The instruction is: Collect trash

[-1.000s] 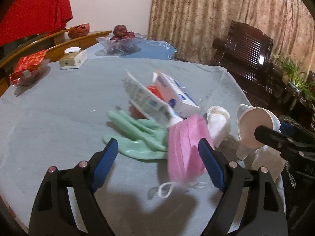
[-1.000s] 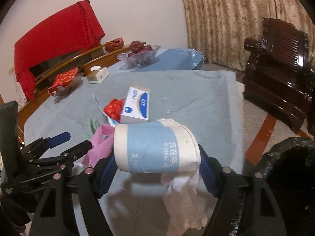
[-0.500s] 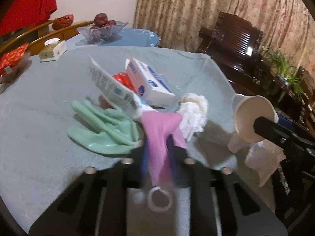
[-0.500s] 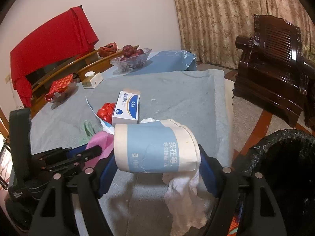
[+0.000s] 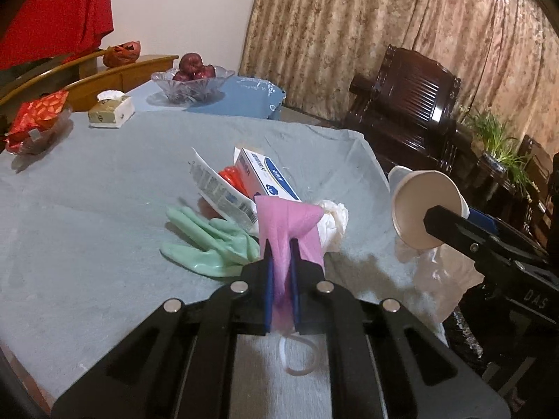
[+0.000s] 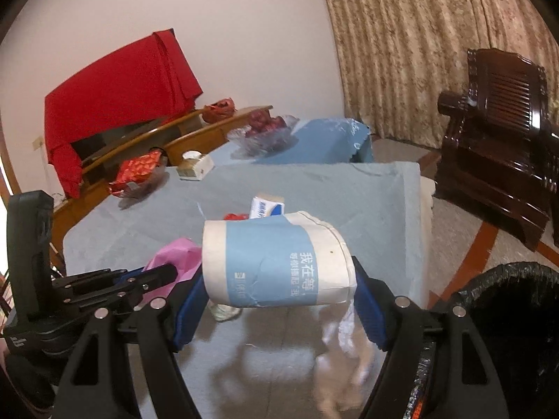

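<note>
My left gripper (image 5: 280,244) is shut on a pink face mask (image 5: 297,223), lifted off the grey-blue tablecloth (image 5: 87,192) with its ear loop dangling. Behind it lie a green rubber glove (image 5: 209,244), a printed leaflet (image 5: 220,188), a red wrapper (image 5: 232,179), a white-and-blue box (image 5: 265,178) and a crumpled white tissue (image 5: 335,220). My right gripper (image 6: 277,274) grips a blue-and-white paper cup (image 6: 272,262) sideways between its pads, with a white tissue (image 6: 342,359) hanging under it. The cup (image 5: 422,209) also shows at the right of the left wrist view. The mask (image 6: 178,255) sits left of the cup.
A bin lined with a black bag (image 6: 506,314) stands off the table's right edge. At the far side are a glass fruit bowl (image 5: 192,82), a tissue box (image 5: 111,110) and a red packet in a dish (image 5: 35,118). A dark wooden chair (image 5: 408,104) stands beyond.
The left jaws, open around the pink mask a second ago, closed on it and lifted it. The right gripper rose with the cup, bringing the black bin into view.
</note>
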